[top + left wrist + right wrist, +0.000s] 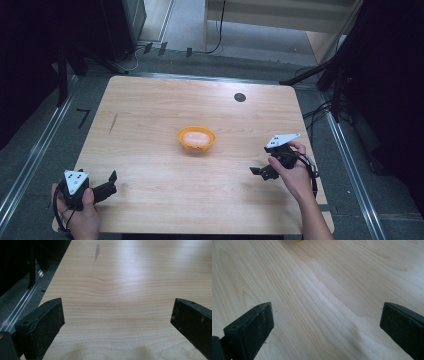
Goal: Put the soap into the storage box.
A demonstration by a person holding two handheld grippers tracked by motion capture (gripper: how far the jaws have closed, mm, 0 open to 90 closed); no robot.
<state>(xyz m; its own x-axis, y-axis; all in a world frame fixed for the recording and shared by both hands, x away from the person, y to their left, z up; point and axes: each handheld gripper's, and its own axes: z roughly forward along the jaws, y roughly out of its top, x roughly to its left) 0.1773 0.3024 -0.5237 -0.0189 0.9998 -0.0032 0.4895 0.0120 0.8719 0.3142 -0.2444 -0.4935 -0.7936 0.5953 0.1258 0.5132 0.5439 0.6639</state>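
The bowl (196, 138), orange with something pale and pinkish inside, is seen near the middle of the table (150, 100), standing upright and touched by nothing. What the contents are cannot be told. To its right and nearer the person, the right gripper (259, 172) is held just above the wood, pointed leftward, well apart from the bowl; in the right gripper view its jaws are spread wide over bare grain, with a sliver of yellow-orange at the top edge. Farther off, at the near left corner, the left gripper (112, 181) is held with jaws likewise wide apart and nothing between them. A small dark disc (240, 97) lies near the far edge. No grasp is judged to be made yet: the reach, the closing on the bowl and any moving of it are all left.
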